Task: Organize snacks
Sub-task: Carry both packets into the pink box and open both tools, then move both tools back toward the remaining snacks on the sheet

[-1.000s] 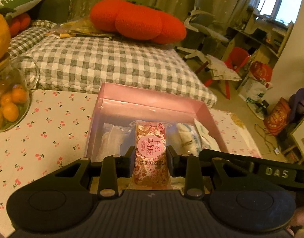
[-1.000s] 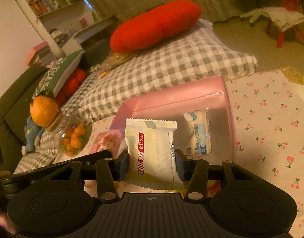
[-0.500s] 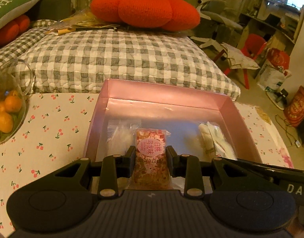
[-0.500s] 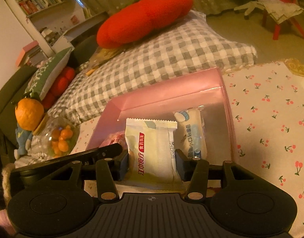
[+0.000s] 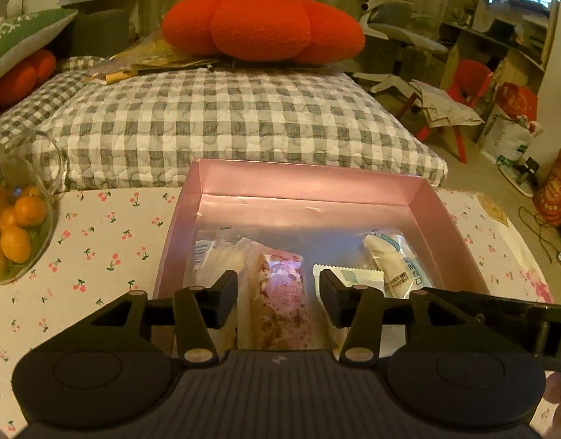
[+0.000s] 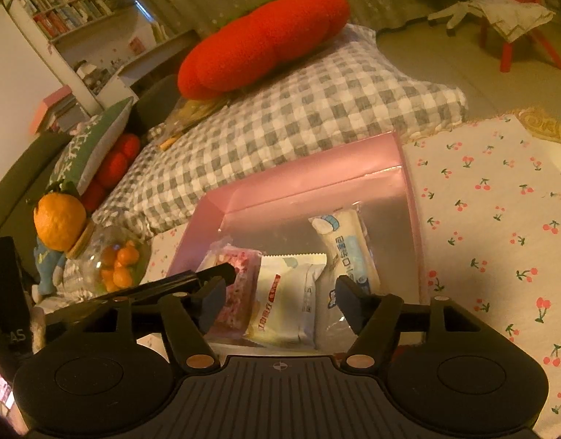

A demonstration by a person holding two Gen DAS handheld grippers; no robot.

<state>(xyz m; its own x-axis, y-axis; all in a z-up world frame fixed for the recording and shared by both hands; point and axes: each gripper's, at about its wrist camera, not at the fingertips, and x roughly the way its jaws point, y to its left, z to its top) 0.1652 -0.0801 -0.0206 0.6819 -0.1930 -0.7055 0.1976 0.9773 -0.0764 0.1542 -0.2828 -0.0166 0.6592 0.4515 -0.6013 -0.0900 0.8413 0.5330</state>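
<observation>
Left wrist view: left gripper (image 5: 278,292) jaws just opened, clear of pink snack packet (image 5: 280,300) lying lengthwise between them, seemingly resting in pink box (image 5: 302,183).

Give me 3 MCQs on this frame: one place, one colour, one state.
1. Where does the pink-speckled packet lie?
A. In the pink box
B. On the checked cushion
C. In the glass jar

2. What colour is the round plush cushion on the checked cushion?
A. Green
B. Red-orange
C. Blue

3. How is the right gripper?
A. Shut on the cream packet
C. Out of view
B. Open, clear of the cream packet

Answers: 1 A, the packet sits inside the box walls; 2 B, clearly red-orange in both views; 3 B, gaps show between each pad and the packet, the jaws having just been opening.
</observation>
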